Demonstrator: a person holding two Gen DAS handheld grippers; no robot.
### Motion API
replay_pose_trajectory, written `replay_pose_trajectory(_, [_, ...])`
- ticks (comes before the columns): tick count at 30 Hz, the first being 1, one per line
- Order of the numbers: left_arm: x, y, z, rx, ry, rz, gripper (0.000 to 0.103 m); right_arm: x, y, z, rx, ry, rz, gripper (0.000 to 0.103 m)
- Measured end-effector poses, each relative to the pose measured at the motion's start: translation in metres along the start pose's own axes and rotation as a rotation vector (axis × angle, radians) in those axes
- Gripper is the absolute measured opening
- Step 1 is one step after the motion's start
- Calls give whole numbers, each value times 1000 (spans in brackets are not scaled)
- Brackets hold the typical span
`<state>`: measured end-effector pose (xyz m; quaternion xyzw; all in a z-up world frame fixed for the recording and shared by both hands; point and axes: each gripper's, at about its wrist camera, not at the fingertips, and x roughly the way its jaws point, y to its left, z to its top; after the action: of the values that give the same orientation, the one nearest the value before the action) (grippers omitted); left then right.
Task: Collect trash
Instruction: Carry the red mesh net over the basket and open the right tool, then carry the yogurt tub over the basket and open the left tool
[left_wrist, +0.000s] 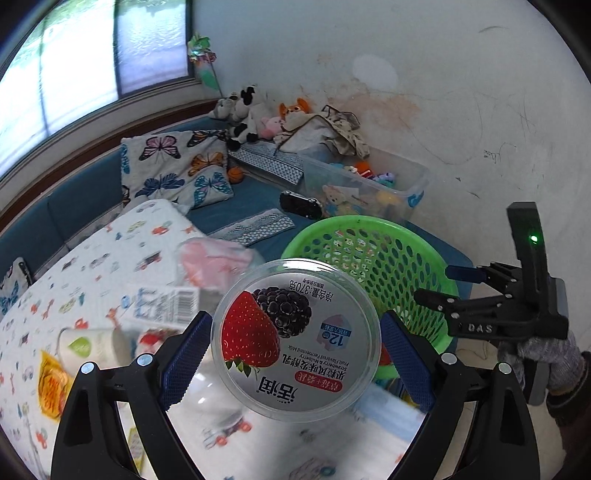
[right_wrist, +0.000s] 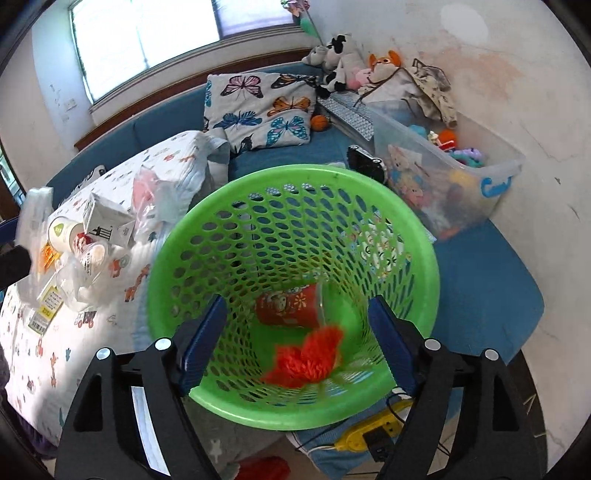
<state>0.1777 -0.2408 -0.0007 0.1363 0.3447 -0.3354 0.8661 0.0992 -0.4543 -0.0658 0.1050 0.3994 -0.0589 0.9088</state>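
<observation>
1. I see the green basket (right_wrist: 291, 295) mouth unobstructed beneath my right claw (right_wrist: 295, 339); only a red cup (right_wrist: 288, 304) and an orange tuft (right_wrist: 306, 360) lie at its bottom.
2. My left claw (left_wrist: 295, 347) carries a yogurt tub (left_wrist: 295, 339), just short of the basket rim.
3. The toy bin (right_wrist: 480, 177) blocks passage behind the basket.
4. Trash (right_wrist: 88, 240) crowds the bed left of the basket.

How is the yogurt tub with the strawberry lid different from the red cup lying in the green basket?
The clear round yogurt tub with the strawberry lid sits between the left gripper fingers, outside the green perforated plastic basket; the red printed cup is already inside it. The tub shows its lid to the camera; the cup lies on its side. The tub is clear with a silver lid; the cup is red. Both are round food containers.
</observation>
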Motion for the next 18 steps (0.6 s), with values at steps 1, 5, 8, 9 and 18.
replay_pose_trajectory(1, [5, -2, 3, 1, 5, -7, 88, -1, -2, 0, 3, -1, 0, 79])
replay_pose_trajectory(5, [23, -12, 14, 5, 26, -24, 88, -9, -9, -2, 17, -15, 0, 80])
replay_pose_trajectory(8, [39, -20, 19, 15, 46, -34, 88, -16, -13, -4, 31, -27, 4, 82])
replay_pose_trajectory(9, [44, -24, 21, 15, 54, -37, 88, -19, -15, -6, 35, -32, 5, 82])
replay_pose_trajectory(18, [85, -52, 26, 11, 126, -80, 88, -34, -20, -16, 57, -46, 13, 83])
